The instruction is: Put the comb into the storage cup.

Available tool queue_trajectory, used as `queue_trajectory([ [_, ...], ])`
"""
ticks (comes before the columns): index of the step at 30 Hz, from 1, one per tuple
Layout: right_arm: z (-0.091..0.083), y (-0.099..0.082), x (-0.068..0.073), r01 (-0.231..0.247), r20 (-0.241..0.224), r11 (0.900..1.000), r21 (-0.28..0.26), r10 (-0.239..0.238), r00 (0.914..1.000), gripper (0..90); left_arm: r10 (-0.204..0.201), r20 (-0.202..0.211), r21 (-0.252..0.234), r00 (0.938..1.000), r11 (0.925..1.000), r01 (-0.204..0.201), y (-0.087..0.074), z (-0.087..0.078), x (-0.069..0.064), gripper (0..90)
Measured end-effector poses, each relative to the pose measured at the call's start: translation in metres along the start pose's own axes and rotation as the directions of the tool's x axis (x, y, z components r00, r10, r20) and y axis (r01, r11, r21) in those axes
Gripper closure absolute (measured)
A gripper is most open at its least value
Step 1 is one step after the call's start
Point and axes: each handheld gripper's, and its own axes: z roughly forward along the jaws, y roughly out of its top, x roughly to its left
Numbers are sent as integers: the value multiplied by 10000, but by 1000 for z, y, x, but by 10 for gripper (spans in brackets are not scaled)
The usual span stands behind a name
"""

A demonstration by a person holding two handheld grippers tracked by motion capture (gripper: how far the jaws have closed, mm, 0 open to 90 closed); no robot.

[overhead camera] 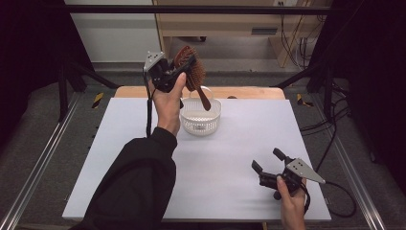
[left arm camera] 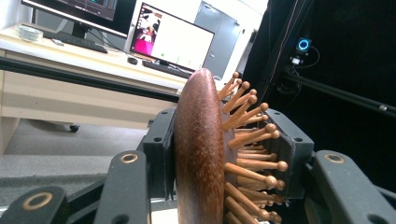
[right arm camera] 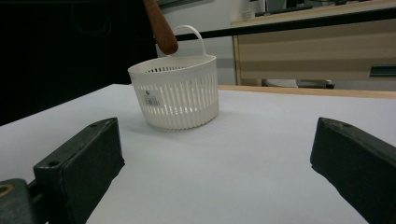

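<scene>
Left tongs (overhead camera: 184, 64): clamped on wooden hairbrush (overhead camera: 191, 72) head, handle hanging above the white basket (overhead camera: 201, 120); lower handle-first, centred, before releasing; right tongs (overhead camera: 268, 160) gaping empty, low over desk (overhead camera: 230, 158).

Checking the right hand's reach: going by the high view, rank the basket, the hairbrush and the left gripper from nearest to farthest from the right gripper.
From the right gripper:
1. Basket, up the table and to the left, near mid-table.
2. Hairbrush, held above the basket's far side, handle pointing down into it.
3. Left gripper, clamped on the brush head, just left of it; nearly tied with the brush.
</scene>
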Motion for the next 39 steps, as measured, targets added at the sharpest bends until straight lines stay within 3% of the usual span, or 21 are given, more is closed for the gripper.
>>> queue_trajectory([
  [9, 4, -2, 3, 304, -49, 9993, 207, -303, 9995, 35, 80, 27, 200, 10000, 9998, -80, -10, 6, 3, 495],
  [23, 17, -6, 25, 1305, -681, 9888, 725, -1257, 9897, 35, 56, 43, 401, 10000, 9992, -58, -27, 15, 1, 493],
  [39, 18, -7, 25, 1344, -753, 9882, 731, -1289, 9888, 35, 49, -131, 693, 9999, 9976, -40, -42, 22, 7, 492],
])
